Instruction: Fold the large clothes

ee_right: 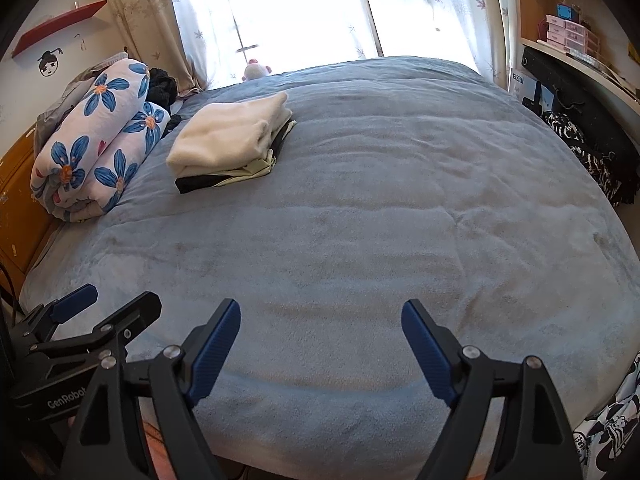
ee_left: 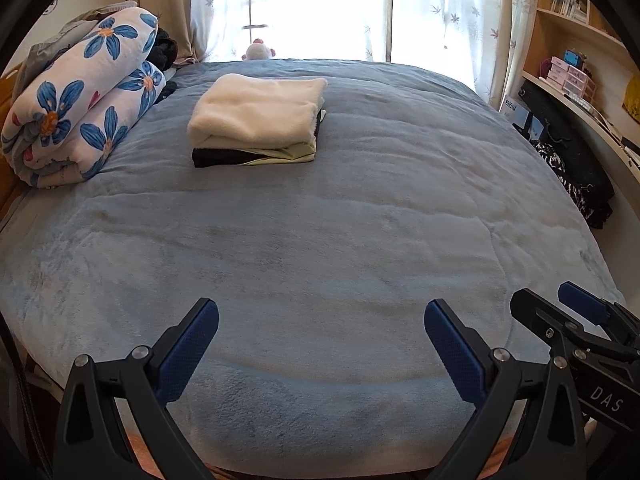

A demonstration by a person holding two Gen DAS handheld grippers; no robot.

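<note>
A stack of folded clothes (ee_left: 256, 120) (ee_right: 232, 140) lies on the far left part of the blue blanket (ee_left: 320, 220) (ee_right: 360, 220) covering the bed: a white fleece piece on top, black and pale green pieces under it. My left gripper (ee_left: 320, 308) hovers open over the near edge of the bed, nothing between its blue pads. My right gripper (ee_right: 321, 306) is open and empty beside it. Each shows in the other's view: the right gripper (ee_left: 544, 294) at the lower right, the left gripper (ee_right: 120, 296) at the lower left. A black-and-white patterned garment (ee_right: 612, 428) peeks in at the bed's near right corner.
A rolled floral quilt (ee_left: 80, 96) (ee_right: 96, 148) sits at the bed's left edge against a wooden headboard (ee_right: 20, 200). A plush toy (ee_left: 260, 51) rests by the curtained window. Shelves (ee_left: 568, 40) and dark bags (ee_left: 572, 160) line the right side.
</note>
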